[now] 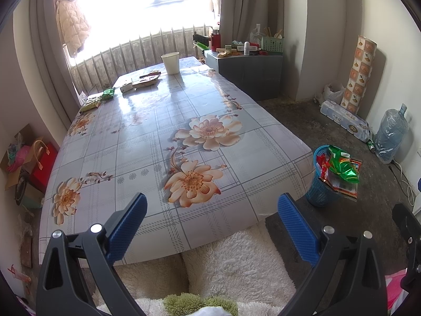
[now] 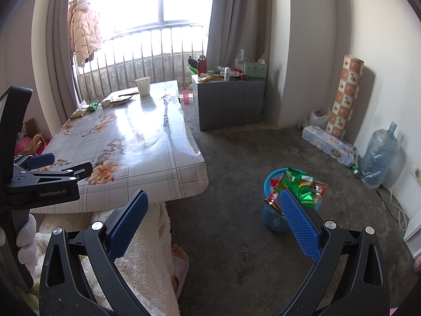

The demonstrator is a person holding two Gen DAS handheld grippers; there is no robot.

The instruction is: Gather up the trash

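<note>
Left wrist view: wrappers [image 1: 342,171] already overfill the blue bin [image 1: 319,192] on the floor beside the counter [image 1: 184,121]. More trash [image 1: 123,87] and a cup [image 1: 170,63] remain at the counter's far end, so the job looks partly done. The left tool [image 1: 211,210] hovers over the near edge, released and empty; the right tool [image 2: 213,208] hangs over the floor near the bin, likewise released.

Left wrist view looked from the near edge along the desk [image 1: 184,121] toward the window, close above the tablecloth. Right wrist view sat further right and back, facing floor and the blue basket [image 2: 273,218]. Both shared desk, basket, white cup [image 1: 170,63], grey cabinet [image 2: 229,102] and window
</note>
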